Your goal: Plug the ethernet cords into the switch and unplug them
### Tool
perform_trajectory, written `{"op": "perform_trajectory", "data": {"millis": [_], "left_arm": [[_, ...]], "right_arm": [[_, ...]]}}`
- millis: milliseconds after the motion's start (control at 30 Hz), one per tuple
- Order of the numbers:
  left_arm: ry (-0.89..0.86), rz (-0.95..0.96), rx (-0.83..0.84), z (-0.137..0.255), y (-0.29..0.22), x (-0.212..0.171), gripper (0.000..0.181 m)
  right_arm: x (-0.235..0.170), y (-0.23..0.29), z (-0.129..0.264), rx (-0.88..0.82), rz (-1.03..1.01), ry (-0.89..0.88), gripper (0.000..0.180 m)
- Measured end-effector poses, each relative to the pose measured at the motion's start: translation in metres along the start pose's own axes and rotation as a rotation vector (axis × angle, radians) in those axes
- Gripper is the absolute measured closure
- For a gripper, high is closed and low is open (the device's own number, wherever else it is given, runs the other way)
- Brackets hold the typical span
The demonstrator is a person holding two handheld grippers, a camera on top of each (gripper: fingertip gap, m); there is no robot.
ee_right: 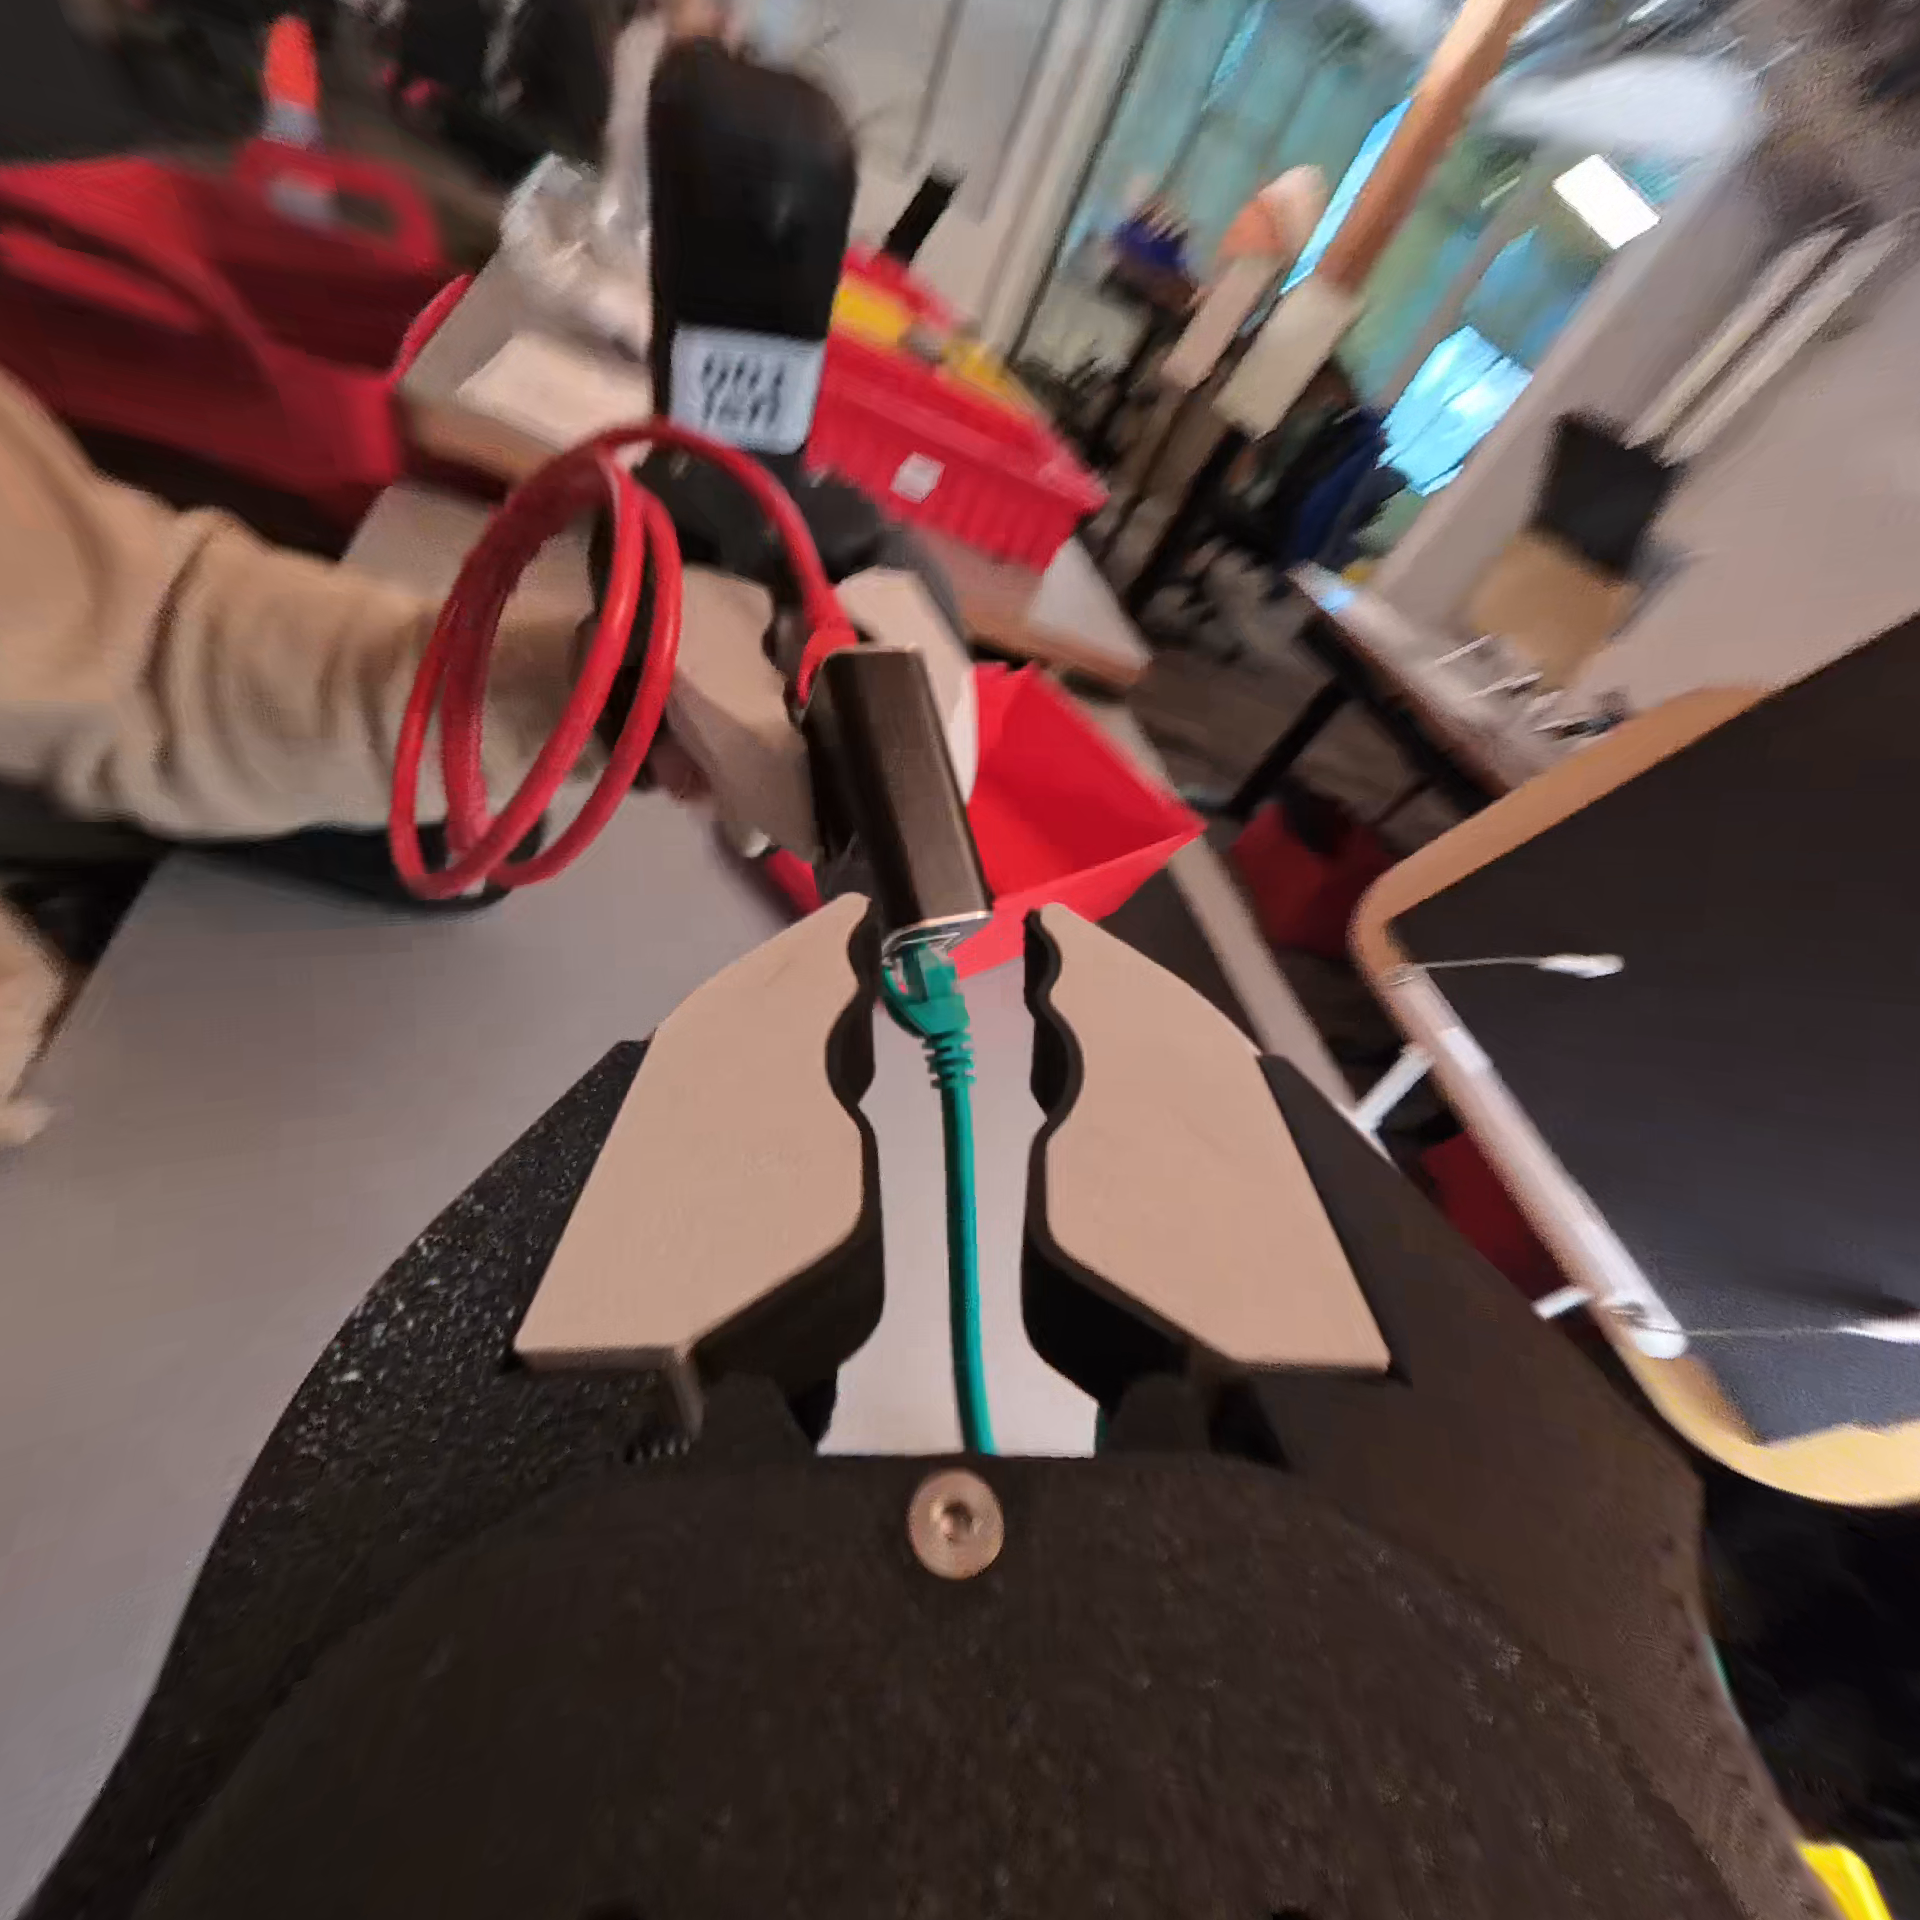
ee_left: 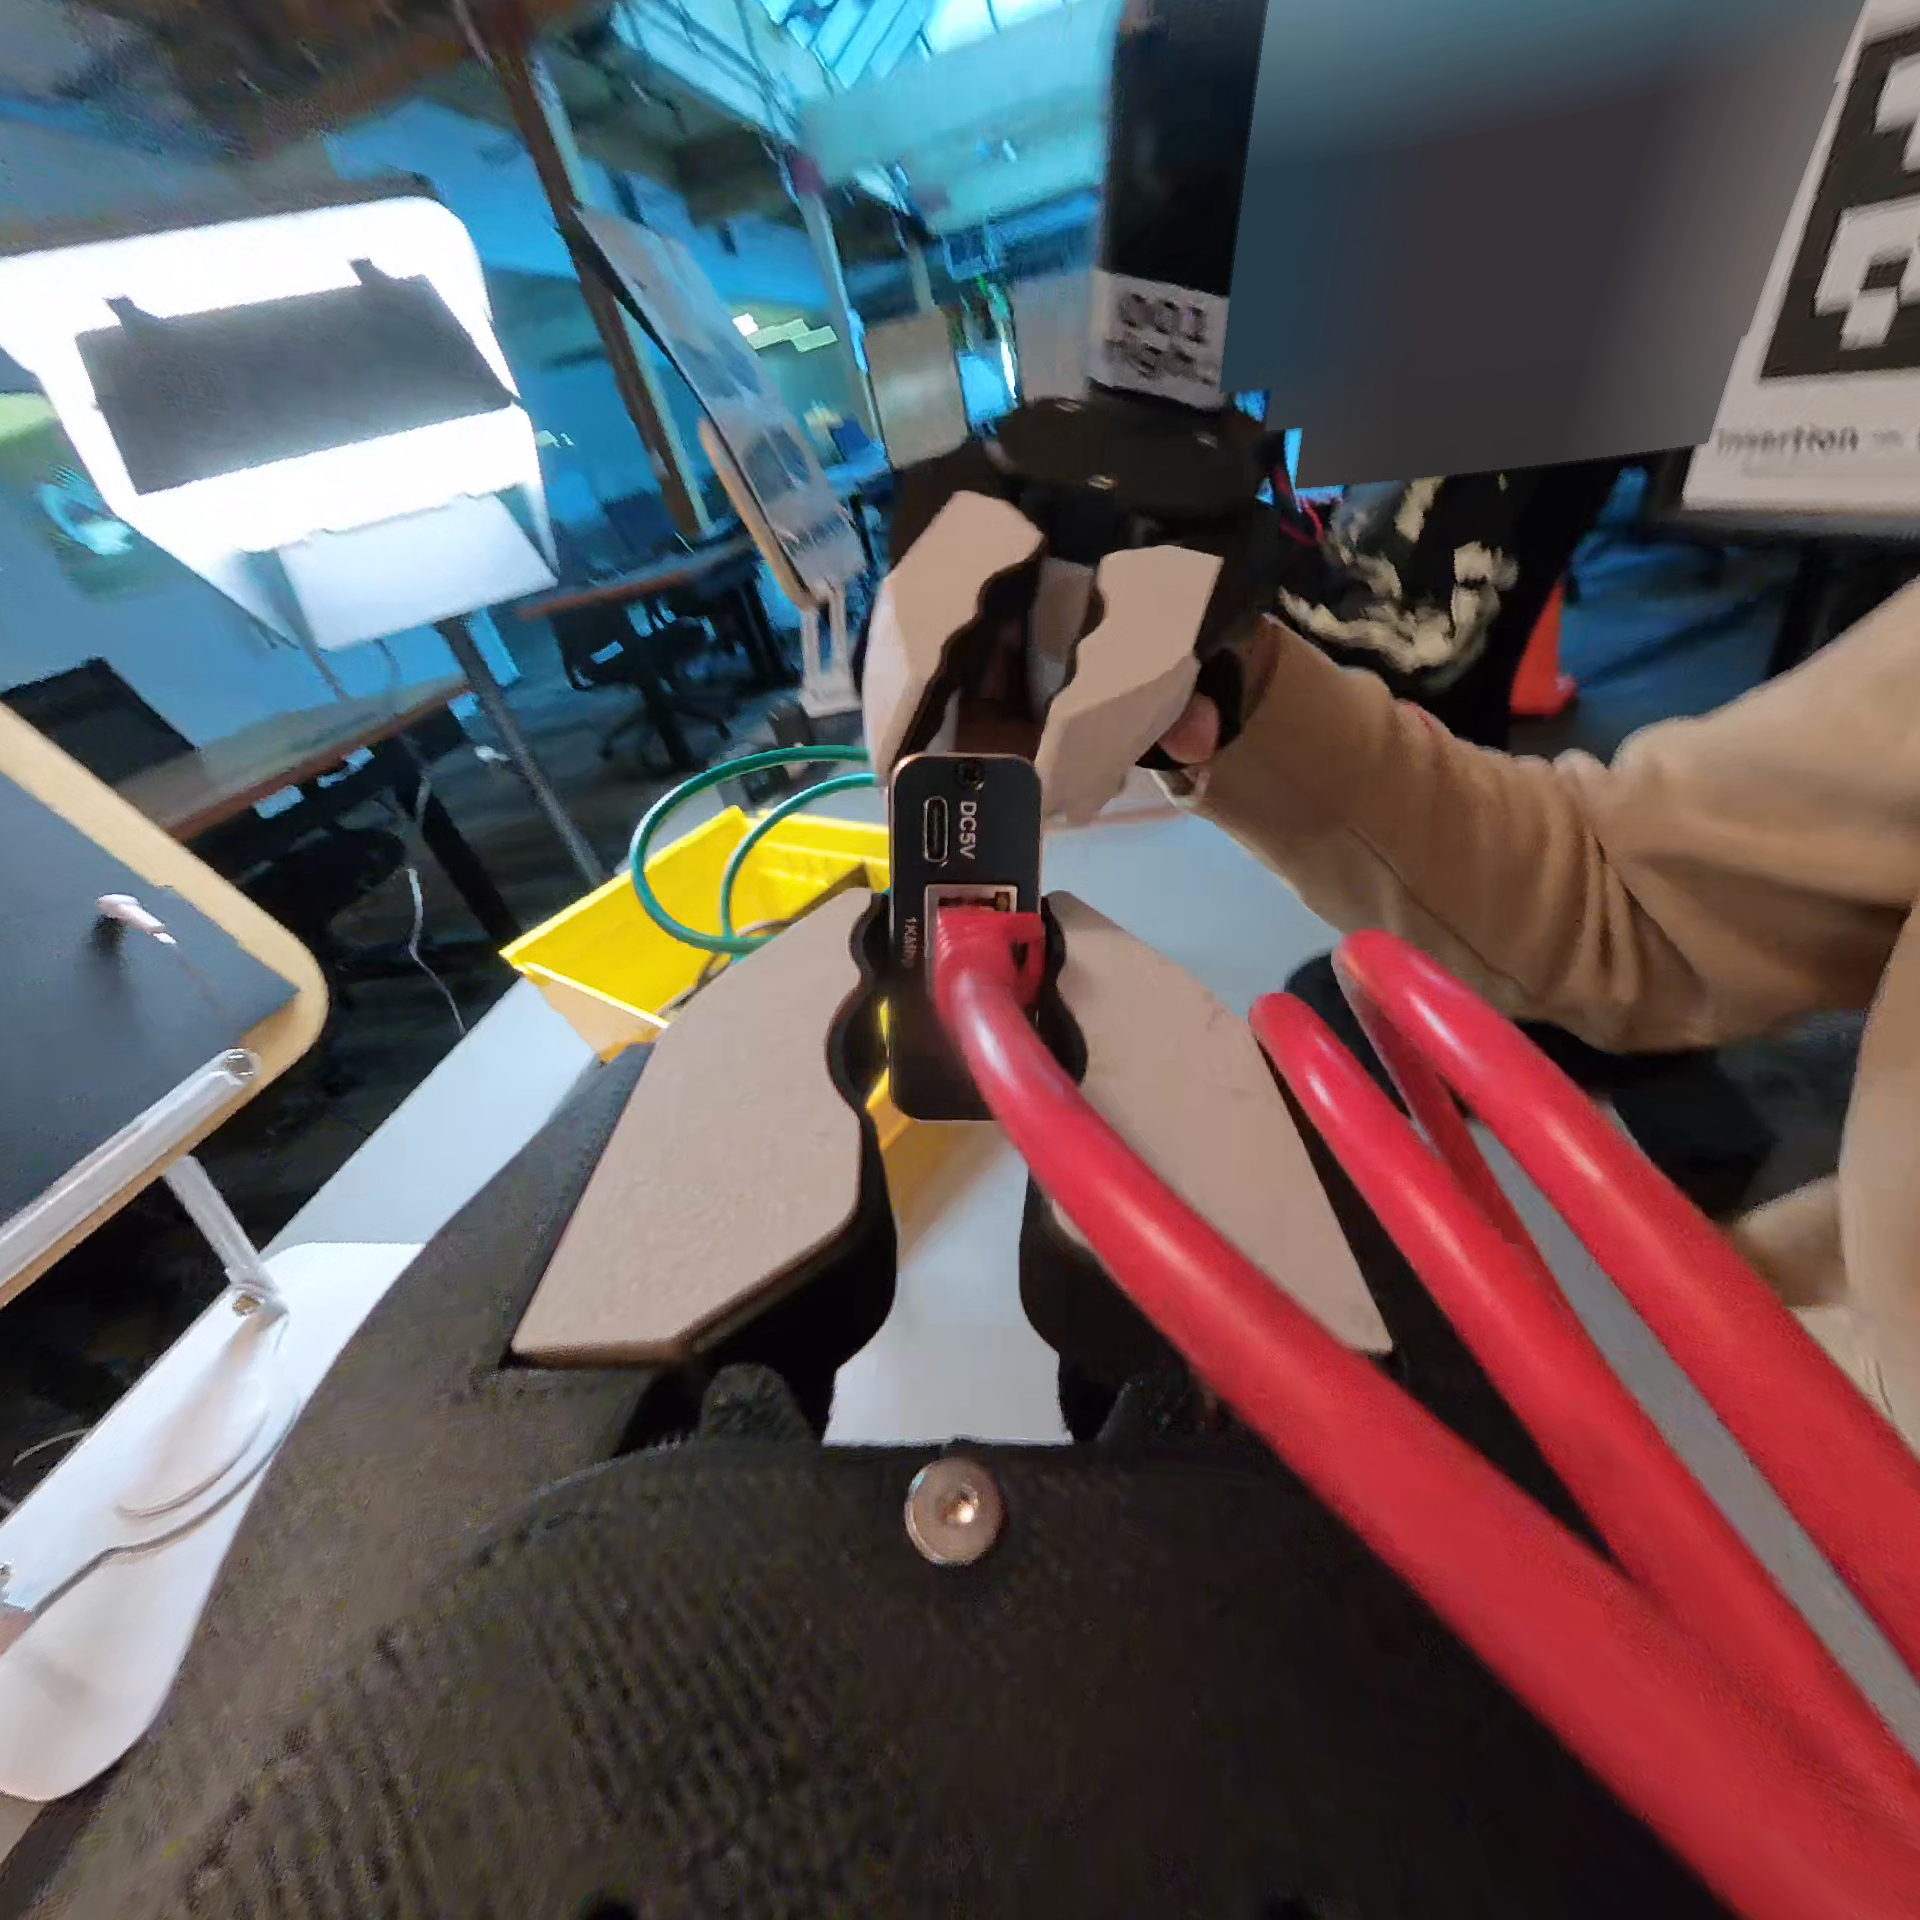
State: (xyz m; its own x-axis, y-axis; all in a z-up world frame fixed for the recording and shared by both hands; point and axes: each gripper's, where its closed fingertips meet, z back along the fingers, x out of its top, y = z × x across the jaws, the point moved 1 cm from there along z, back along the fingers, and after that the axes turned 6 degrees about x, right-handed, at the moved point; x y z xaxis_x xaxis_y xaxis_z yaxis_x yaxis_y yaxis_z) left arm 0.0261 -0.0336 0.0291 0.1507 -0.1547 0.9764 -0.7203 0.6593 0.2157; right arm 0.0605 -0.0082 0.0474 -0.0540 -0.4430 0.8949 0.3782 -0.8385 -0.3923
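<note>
1. The left gripper [ee_left: 961,997] is clamped on the black switch [ee_left: 966,935], held on end at the centre of the left wrist view.
2. A red ethernet cord [ee_left: 1195,1226] sits plugged into the switch's near port, its loops sweeping toward 4 o'clock.
3. The right gripper [ee_right: 948,961] stands spread, fingertips [ee_right: 821,935] either side of the switch's other end without touching it.
4. A green ethernet cord [ee_right: 961,1195] runs between those fingers toward 6 o'clock, its plug seated in the switch.
5. A yellow bin [ee_left: 644,935] lies at 9 o'clock of the switch; a red bin [ee_right: 1070,810] lies beyond it in the right wrist view.
</note>
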Motion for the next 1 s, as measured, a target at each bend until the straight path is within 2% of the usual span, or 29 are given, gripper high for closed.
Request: {"op": "perform_trajectory", "data": {"millis": [67,100,133,200,300,367,467,533,633,667,700,1000], "left_arm": [[-0.092,0.067,0.048,0.011,0.017,0.011,0.155],[-0.142,0.107,0.070,0.017,0.026,0.016,0.155],[-0.189,0.143,0.092,0.024,0.034,0.021,0.155],[-0.279,0.219,0.121,0.036,0.048,0.028,0.155],[-0.407,0.320,0.120,0.049,0.058,0.038,0.155],[-0.477,0.360,0.098,0.054,0.056,0.045,0.155],[-0.536,0.382,0.048,0.053,0.045,0.054,0.156],[-0.532,0.376,0.023,0.045,0.035,0.054,0.155],[-0.500,0.368,-0.016,0.030,0.021,0.047,0.155],[-0.493,0.368,-0.025,0.025,0.017,0.044,0.155],[-0.501,0.375,-0.032,0.023,0.015,0.044,0.155],[-0.383,0.315,-0.025,0.018,0.012,0.038,0.155]], "right_arm": [[0.023,-0.007,0.011,-0.101,0.008,-0.095,0.155],[0.032,-0.003,0.014,-0.090,-0.002,-0.139,0.161],[0.037,0.006,0.011,-0.032,-0.028,-0.165,0.166],[0.034,0.028,-0.007,0.129,-0.096,-0.143,0.164],[0.019,0.032,-0.048,0.173,-0.202,-0.178,0.155],[0.011,0.020,-0.064,0.139,-0.306,-0.284,0.149],[0.018,-0.002,-0.052,0.097,-0.433,-0.515,0.147],[0.028,-0.007,-0.035,0.131,-0.469,-0.607,0.149],[0.037,-0.006,-0.022,0.162,-0.462,-0.626,0.150],[0.038,-0.007,-0.018,0.152,-0.456,-0.627,0.157],[0.037,-0.008,-0.017,0.142,-0.445,-0.613,0.163],[0.031,-0.007,-0.014,0.182,-0.434,-0.526,0.164]]}}
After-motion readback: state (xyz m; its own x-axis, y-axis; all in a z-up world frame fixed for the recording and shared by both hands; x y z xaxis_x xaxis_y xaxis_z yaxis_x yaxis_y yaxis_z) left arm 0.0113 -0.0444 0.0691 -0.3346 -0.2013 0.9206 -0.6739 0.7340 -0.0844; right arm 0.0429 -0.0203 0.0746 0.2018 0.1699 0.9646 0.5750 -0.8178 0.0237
